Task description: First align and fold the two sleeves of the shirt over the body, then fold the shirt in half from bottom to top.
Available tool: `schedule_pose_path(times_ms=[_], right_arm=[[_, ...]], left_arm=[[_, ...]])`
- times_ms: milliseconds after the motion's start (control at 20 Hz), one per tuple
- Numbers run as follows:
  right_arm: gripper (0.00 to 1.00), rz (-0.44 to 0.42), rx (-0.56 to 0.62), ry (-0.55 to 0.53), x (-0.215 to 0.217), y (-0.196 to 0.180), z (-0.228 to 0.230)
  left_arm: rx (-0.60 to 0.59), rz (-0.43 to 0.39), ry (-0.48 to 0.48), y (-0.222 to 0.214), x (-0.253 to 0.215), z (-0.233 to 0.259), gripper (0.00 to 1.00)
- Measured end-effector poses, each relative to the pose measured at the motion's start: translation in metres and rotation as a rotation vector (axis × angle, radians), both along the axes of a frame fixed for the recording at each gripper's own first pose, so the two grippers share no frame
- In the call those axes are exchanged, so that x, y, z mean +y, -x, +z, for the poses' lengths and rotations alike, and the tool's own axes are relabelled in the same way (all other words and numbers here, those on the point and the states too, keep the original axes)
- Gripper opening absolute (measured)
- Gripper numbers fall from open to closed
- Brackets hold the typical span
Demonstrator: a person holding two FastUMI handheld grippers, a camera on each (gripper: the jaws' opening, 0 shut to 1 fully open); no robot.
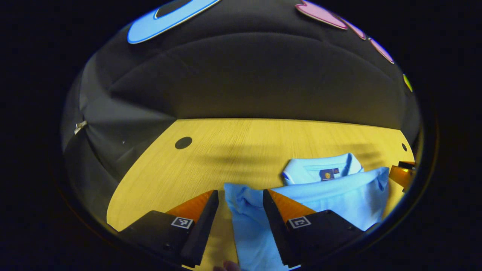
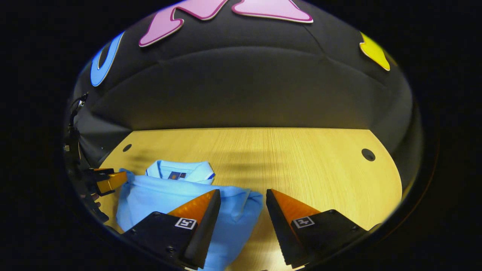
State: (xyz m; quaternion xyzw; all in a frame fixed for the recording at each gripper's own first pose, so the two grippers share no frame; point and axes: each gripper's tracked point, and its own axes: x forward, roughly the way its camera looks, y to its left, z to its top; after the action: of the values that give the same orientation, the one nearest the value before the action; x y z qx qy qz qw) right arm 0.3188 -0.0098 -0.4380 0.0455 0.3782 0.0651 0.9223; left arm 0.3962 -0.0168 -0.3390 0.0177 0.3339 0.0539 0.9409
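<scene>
A light blue polo shirt (image 1: 339, 195) lies folded on the wooden table (image 1: 233, 150), its collar (image 1: 320, 169) at the far side with the folded-up lower half reaching just below it. My left gripper (image 1: 240, 195) hangs open over the shirt's left edge, holding nothing. In the right gripper view the same shirt (image 2: 162, 195) lies at the lower left, collar (image 2: 180, 171) behind it. My right gripper (image 2: 243, 195) is open above the shirt's right corner. The other gripper (image 2: 109, 180) shows at the shirt's far left side, and likewise at the right edge of the left view (image 1: 403, 173).
The table has round cable holes (image 1: 183, 142) (image 2: 368, 154) (image 2: 127, 147) near its back corners. The black cloth wall (image 2: 241, 94) closes in behind the table. A hand (image 2: 90, 199) shows by the other gripper.
</scene>
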Motion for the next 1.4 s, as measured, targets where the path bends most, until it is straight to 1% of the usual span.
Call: schedule_pose_path(times_ms=[100,300,350,450,600,700,800,1000,1100,1200,1250,1300,1400], right_arm=[[0.81,0.004,-0.026,-0.002,-0.002,0.012,0.021],[0.82,0.015,-0.069,-0.008,-0.004,0.048,0.062],[0.87,0.019,-0.079,-0.006,-0.005,0.058,0.071],[0.88,0.031,-0.102,-0.014,-0.003,0.074,0.094],[0.88,0.052,-0.131,-0.027,0.003,0.096,0.123],[0.88,0.045,-0.150,-0.056,0.008,0.111,0.149],[0.88,0.033,-0.188,-0.097,0.014,0.125,0.180],[0.90,0.025,-0.255,-0.125,0.018,0.160,0.228],[0.90,0.046,-0.285,-0.125,0.022,0.184,0.248],[0.94,0.055,-0.293,-0.148,0.025,0.206,0.265],[0.90,0.056,-0.291,-0.156,0.025,0.217,0.271],[0.98,0.058,-0.290,-0.166,0.026,0.228,0.277],[0.98,0.062,-0.289,-0.173,0.026,0.248,0.286]], left_arm=[[-0.028,-0.046,-0.001,0.013,-0.011,0.015,0.77],[-0.079,-0.124,-0.004,0.049,-0.029,0.048,0.77],[-0.096,-0.134,0.006,0.061,-0.033,0.058,0.77],[-0.117,-0.148,0.042,0.088,-0.044,0.077,0.77],[-0.144,-0.166,0.062,0.130,-0.055,0.102,0.77],[-0.163,-0.180,0.076,0.157,-0.061,0.121,0.77],[-0.188,-0.173,0.097,0.184,-0.061,0.140,0.77],[-0.239,-0.165,0.137,0.236,-0.059,0.177,0.77],[-0.269,-0.165,0.131,0.261,-0.054,0.193,0.77],[-0.293,-0.170,0.098,0.286,-0.048,0.207,0.77],[-0.310,-0.176,0.073,0.296,-0.044,0.214,0.77],[-0.321,-0.180,0.049,0.307,-0.042,0.219,0.77],[-0.326,-0.198,0.044,0.329,-0.052,0.224,0.77]])
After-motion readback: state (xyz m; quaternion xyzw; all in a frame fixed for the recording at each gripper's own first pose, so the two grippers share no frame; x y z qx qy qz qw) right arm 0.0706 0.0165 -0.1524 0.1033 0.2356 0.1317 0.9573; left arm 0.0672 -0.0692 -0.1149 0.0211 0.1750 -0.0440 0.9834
